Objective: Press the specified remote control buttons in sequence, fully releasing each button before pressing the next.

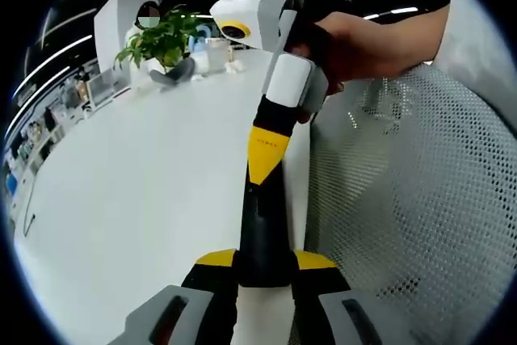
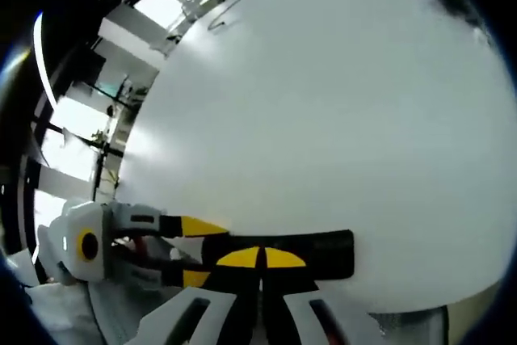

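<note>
Left gripper view: the left gripper rises from the near edge, its two yellow-tipped jaws partly closed on the near end of the remote. The jaws sit against either side of the black body. The remote is long and narrow and points away from the camera over the right edge of the white table.

The right gripper comes in from the far right, held by a hand with a white sleeve behind it. Its jaws are brought together into one yellow wedge, and the tip meets the far end of the remote. I cannot tell which button lies under it.

A potted plant stands at the far end of the table. A white mesh chair back is just to the right of the table edge.

Right gripper view: the right gripper has its yellow tips closed against each other with nothing between them. They rest on top of the remote, which lies across the view at the near edge of the table.

The left gripper enters from the left. One yellow jaw sits on each side of the remote's left end, clamping it. Buttons are not readable in this view.
</note>
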Demonstrator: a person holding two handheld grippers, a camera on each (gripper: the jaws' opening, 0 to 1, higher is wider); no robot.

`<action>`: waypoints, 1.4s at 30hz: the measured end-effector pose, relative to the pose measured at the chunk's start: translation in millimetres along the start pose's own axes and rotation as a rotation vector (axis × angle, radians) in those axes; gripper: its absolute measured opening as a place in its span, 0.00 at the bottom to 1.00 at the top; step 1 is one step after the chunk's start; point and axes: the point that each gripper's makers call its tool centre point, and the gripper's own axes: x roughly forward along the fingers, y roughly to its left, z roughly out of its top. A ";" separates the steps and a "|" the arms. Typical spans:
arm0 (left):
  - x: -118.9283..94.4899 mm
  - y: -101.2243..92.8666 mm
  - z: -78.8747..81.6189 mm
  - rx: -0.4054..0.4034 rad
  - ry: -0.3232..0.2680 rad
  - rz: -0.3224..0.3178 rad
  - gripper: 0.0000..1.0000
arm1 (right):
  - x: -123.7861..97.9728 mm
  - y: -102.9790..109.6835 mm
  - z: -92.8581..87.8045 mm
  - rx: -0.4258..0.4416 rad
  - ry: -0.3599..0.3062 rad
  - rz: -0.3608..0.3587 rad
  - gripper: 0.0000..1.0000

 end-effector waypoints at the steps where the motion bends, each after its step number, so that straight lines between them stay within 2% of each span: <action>1: 0.0 0.0 0.0 0.000 0.000 0.000 0.24 | 0.2 0.1 -0.5 0.003 0.003 0.002 0.00; 9: 0.0 0.0 -0.2 0.002 0.001 0.000 0.24 | 4.8 -1.2 -6.3 -0.009 0.040 -0.015 0.00; 14: -0.2 0.1 0.1 0.001 0.000 0.000 0.24 | 3.7 -1.4 -5.7 -0.014 0.031 -0.016 0.00; 21: -0.3 -0.1 0.4 0.005 -0.002 0.000 0.24 | 4.3 -1.1 -5.6 -0.072 0.029 -0.037 0.00; 33: 0.0 0.5 0.2 0.000 0.003 0.001 0.24 | 1.6 -4.5 -4.9 -0.013 0.021 -0.038 0.00; 36: -0.2 0.3 0.3 0.000 0.002 0.001 0.24 | -2.2 -9.0 -6.5 -0.007 0.029 -0.061 0.00; 42: -0.3 0.4 0.2 0.000 0.002 0.002 0.24 | -4.0 -6.5 -11.2 0.030 0.050 -0.041 0.00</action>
